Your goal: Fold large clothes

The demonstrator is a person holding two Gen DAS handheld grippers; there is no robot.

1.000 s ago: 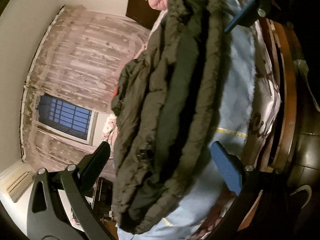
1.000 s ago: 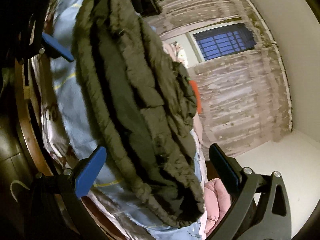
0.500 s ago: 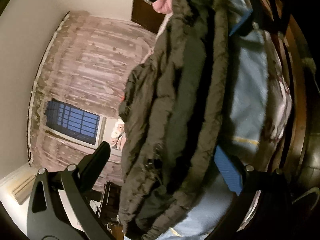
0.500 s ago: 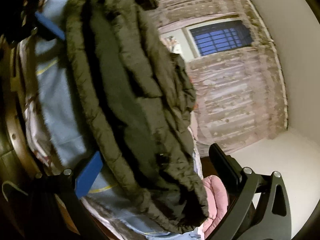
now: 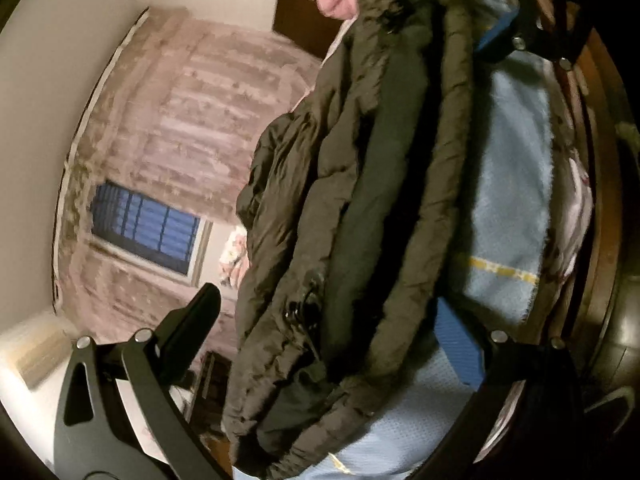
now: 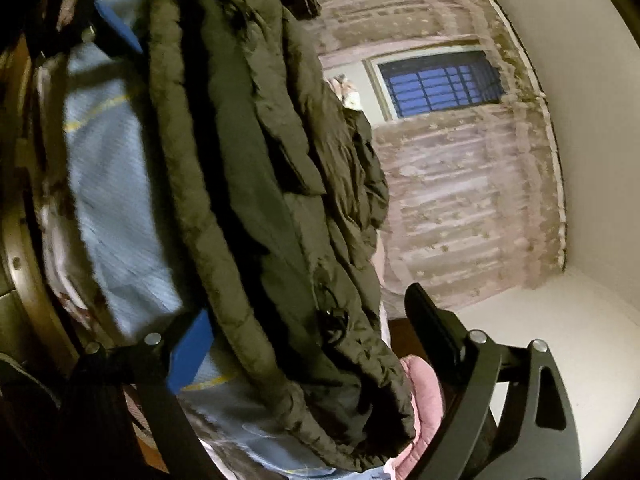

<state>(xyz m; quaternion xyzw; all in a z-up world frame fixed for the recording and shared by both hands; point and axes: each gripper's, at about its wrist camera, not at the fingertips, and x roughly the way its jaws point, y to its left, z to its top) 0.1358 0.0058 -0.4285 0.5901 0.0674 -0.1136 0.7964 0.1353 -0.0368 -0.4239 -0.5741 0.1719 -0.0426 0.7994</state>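
Risk: slipping | jacket (image 5: 360, 216) bulky, bunched between spread left gripper (image 5: 332, 332) and spread right gripper (image 6: 308, 328), neither clamped | over blue blanket (image 5: 508, 184) on bed | could unfold, slide off.

Olive-green jacket (image 5: 360, 208), lt-blue blanket (image 5: 516, 184) w/ yellow stripe, pink curtain (image 6: 472, 184)

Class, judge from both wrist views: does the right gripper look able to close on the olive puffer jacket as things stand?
Probably yes. The right gripper is open, with the olive puffer jacket already lying between its fingers, over the light blue blanket. Nothing blocks the near edge, though the bulky folds may be too thick to pinch whole.
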